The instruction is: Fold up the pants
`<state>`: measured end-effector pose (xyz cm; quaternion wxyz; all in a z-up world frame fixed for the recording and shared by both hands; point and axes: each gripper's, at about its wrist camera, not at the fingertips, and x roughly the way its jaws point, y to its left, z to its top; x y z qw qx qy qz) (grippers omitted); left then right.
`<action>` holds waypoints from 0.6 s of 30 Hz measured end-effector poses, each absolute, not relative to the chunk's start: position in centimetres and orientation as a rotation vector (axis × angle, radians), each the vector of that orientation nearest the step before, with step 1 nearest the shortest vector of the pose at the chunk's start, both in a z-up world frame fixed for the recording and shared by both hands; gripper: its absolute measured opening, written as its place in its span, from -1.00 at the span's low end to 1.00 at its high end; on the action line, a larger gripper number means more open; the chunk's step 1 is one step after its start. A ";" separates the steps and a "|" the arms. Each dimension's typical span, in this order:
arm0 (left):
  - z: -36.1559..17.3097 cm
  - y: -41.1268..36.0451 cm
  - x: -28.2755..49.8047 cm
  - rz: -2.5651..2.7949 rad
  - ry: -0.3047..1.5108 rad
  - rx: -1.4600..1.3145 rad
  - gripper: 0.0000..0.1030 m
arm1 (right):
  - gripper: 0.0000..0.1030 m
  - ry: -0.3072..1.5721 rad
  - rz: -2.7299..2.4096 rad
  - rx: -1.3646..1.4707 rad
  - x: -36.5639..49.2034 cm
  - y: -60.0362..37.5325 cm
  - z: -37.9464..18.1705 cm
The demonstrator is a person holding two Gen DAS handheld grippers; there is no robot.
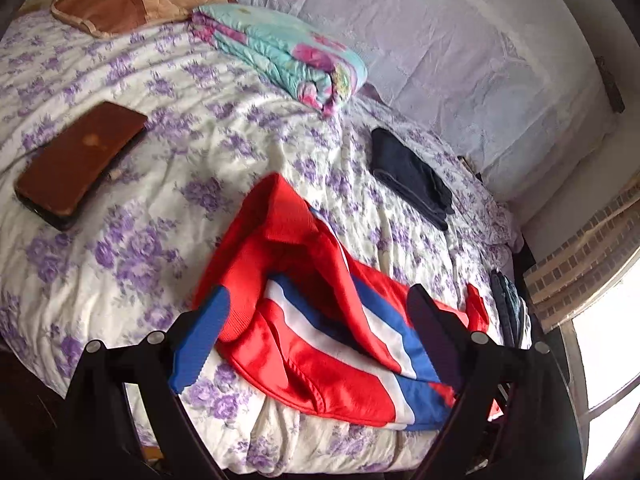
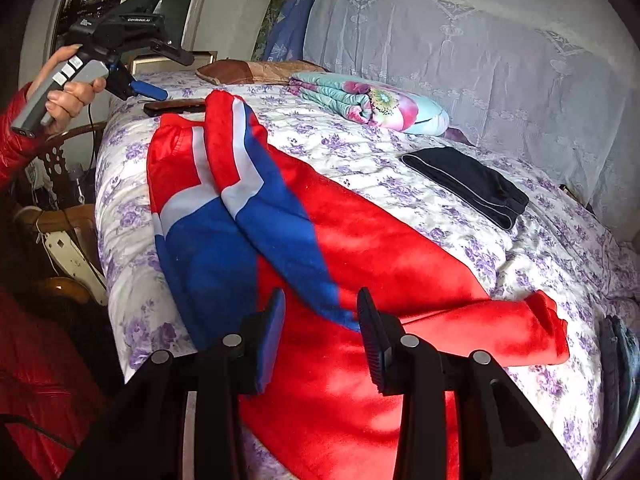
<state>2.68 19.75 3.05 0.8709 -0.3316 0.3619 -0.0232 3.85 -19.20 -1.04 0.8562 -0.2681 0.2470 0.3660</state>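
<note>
two grippers hang over red pants point(image 2: 360, 240) with blue and white stripes, which lie spread and partly folded on a floral bedspread point(image 1: 160, 184) near the bed's near edge. left gripper point(image 1: 320, 316) stands wide open, holding nothing. right gripper point(image 2: 320, 320) is partly open above the cloth, pads clear. a folded dark garment point(image 2: 468, 184) lies farther right.

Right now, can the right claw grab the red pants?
Probably yes. The right claw hangs open just above the red pants, which lie flat on the bed, and nothing sits between them. The left claw is off to the side.
</note>
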 end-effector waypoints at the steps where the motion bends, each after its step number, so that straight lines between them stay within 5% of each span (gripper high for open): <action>1: 2.4 19.3 3.2 -0.058 0.785 -0.692 0.68 | -0.27 0.530 0.774 -0.579 4.1 -18.8 -1.3; 10: -0.6 18.7 8.7 0.011 0.871 -0.725 0.71 | -0.17 0.522 0.706 -0.743 4.8 -16.7 -2.5; 11: -0.5 18.9 9.1 0.027 0.868 -0.724 0.71 | -0.23 0.525 0.704 -0.742 5.0 -16.6 -2.5; 12: -0.4 19.0 9.4 0.038 0.866 -0.719 0.71 | -0.62 0.526 0.700 -0.743 5.1 -16.6 -2.5; 13: -0.4 19.2 9.7 0.046 0.862 -0.714 0.67 | -0.81 0.527 0.693 -0.747 5.2 -16.5 -2.5; 17: -0.6 19.9 9.5 -0.037 0.875 -0.728 -0.80 | -0.89 0.466 0.663 -0.713 4.6 -17.2 -1.1; 18: -0.6 20.0 9.1 -0.063 0.867 -0.738 -0.80 | -0.89 0.451 0.658 -0.694 4.3 -17.5 -0.5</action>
